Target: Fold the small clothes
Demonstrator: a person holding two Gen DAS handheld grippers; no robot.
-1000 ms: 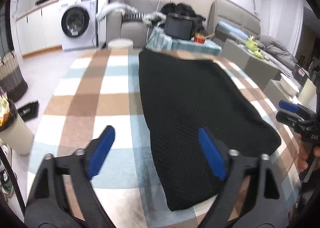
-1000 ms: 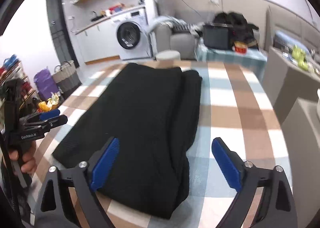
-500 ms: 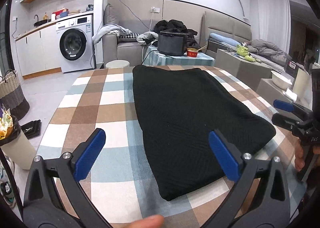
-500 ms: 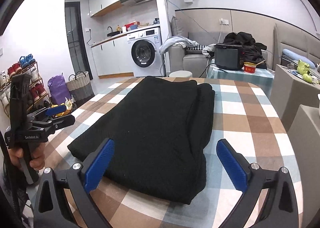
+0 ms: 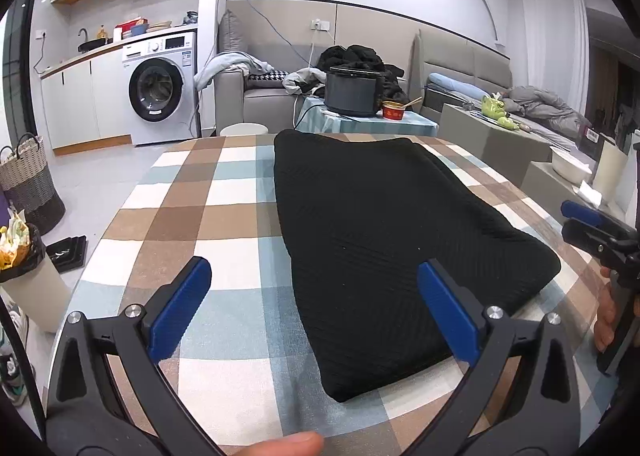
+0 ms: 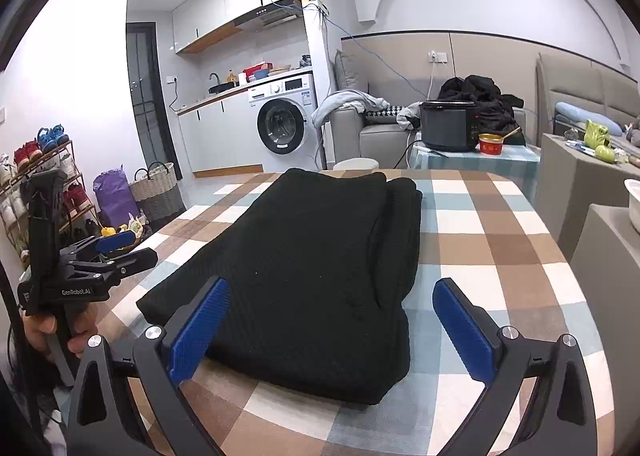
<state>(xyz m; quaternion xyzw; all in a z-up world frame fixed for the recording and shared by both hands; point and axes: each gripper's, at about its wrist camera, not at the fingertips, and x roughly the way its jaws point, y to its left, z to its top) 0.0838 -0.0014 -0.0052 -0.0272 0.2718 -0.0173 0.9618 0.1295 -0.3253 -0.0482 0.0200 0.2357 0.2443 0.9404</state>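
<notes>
The black knitted garment lies lengthwise down the middle of the checked brown, blue and white tablecloth, already folded into a long thick slab, its near end just ahead of both claws. Your left gripper stands wide apart and empty above the cloth's near left corner; your right gripper is equally wide and empty over the near right corner.

Judge this fabric as soft, limp and fairly heavy for its size: the ribbed knit should give the blue pads good bite, but several layers are stacked, most visibly along the right side in the right wrist view, where a rolled edge runs the length. Pinch only the top layer and the stack will likely peel apart, so take the two near corners through all layers.

Room looks generous: bare tablecloth flanks the garment left and right, and nothing stands on the table. The far end of the garment reaches close to the table's far edge, so fold toward yourself or onto the middle, not outward.
</notes>
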